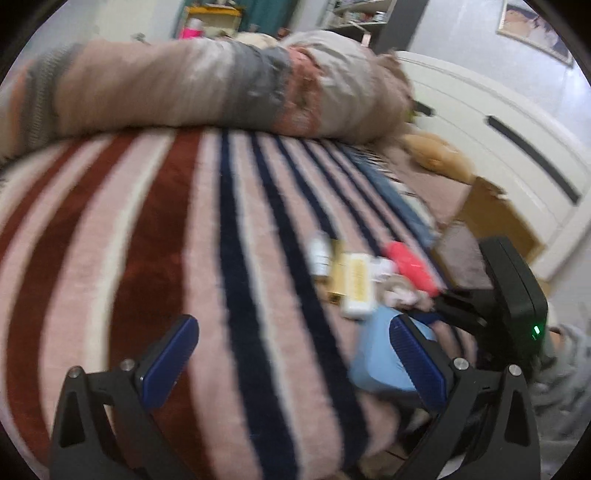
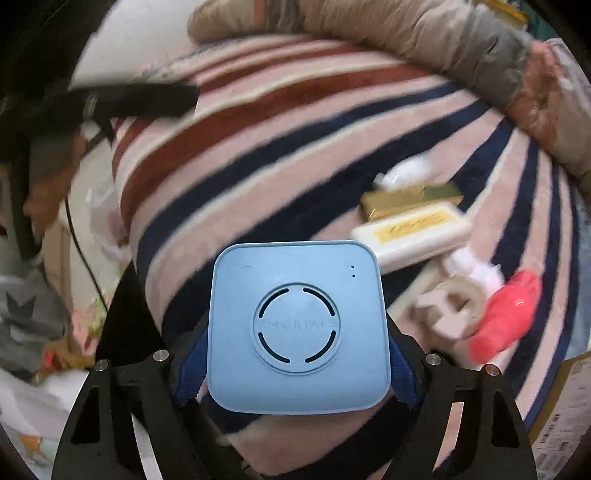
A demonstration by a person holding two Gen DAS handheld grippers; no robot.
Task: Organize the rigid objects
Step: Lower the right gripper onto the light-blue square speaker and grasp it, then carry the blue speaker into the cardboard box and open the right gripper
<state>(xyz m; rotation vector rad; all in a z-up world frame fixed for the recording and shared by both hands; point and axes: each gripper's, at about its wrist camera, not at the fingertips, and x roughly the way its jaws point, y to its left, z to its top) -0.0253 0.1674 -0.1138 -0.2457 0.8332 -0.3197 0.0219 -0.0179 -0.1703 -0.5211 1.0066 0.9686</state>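
- Left wrist view: a striped blanket [image 1: 184, 229] covers a bed; the left gripper [image 1: 291, 358] hangs over it, fingers wide and empty, probably free to help.
- Right wrist view: the right gripper [image 2: 295, 365] clamps a blue box [image 2: 297, 325] by its sides, lifted beside the loose pile: white case [image 2: 413, 230], pink item [image 2: 506, 317].

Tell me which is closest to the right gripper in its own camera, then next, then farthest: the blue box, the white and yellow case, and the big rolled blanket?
1. Blue box: clamped between the right gripper fingers, dead centre.
2. White and yellow case: lying on the striped blanket, ahead and to the right.
3. Rolled blanket: farthest, along the bed's far edge at the top.
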